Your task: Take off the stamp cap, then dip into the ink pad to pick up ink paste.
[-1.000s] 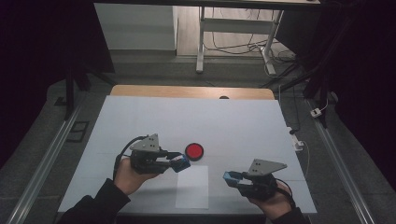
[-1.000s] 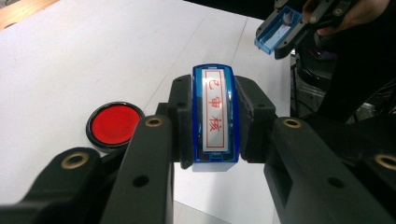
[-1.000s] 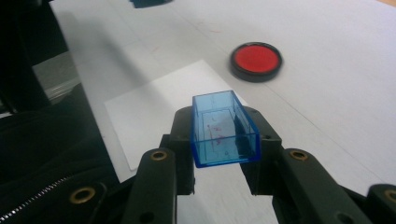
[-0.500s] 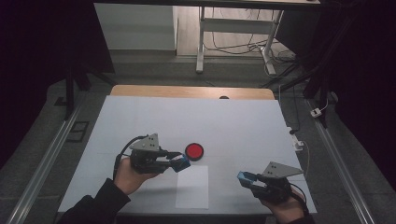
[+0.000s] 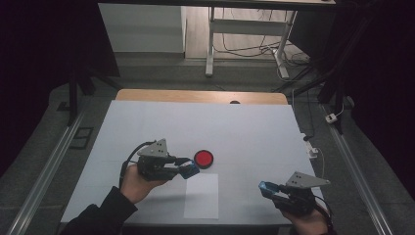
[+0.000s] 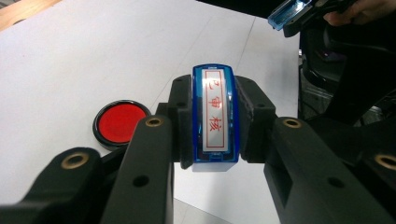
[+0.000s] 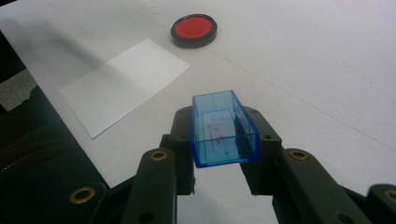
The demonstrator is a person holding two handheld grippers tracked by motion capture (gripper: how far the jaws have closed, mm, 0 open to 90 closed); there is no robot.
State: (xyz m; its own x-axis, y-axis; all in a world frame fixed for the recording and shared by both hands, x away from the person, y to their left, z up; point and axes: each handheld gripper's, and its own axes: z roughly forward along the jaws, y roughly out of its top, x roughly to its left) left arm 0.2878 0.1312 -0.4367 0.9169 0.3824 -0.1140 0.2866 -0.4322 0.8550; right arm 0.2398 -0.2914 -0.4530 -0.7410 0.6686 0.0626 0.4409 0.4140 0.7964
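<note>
- The right gripper (image 5: 264, 186), nearest the person at the table's near right corner, has slid outward to the right since a second ago, when it sat closer to the paper; its hand (image 5: 306, 223) now sits at the very bottom edge of the high view.
- Its jaws are clamped on a clear blue cap (image 7: 223, 128), an open-topped box held level above the table, with faint red marks on its inner floor.
- The left gripper (image 5: 192, 170) has kept its place over the same second, held in the left hand (image 5: 139, 181) just left of the table's middle.
- Its jaws are closed tight on a blue stamp (image 6: 214, 116), whose face with red characters points away from the hand, toward the right side of the table.
- The stamp's tip hangs just above the far edge of the paper (image 5: 201, 195), a white sheet lying flat between the two grippers near the front edge; whether it touches I cannot tell.
- The ink pad (image 5: 203, 158), a round black dish with a red centre, lies open just beyond the stamp and close beside it, apart from the paper.
- Nothing lies between the stamp and the pad or the paper.
- The white table (image 5: 244, 132) runs on bare behind them to a wooden strip (image 5: 195, 96) at its far edge.
- Beyond that stands a white frame (image 5: 215, 39) on the floor, with cables (image 5: 254, 54) beside it.
</note>
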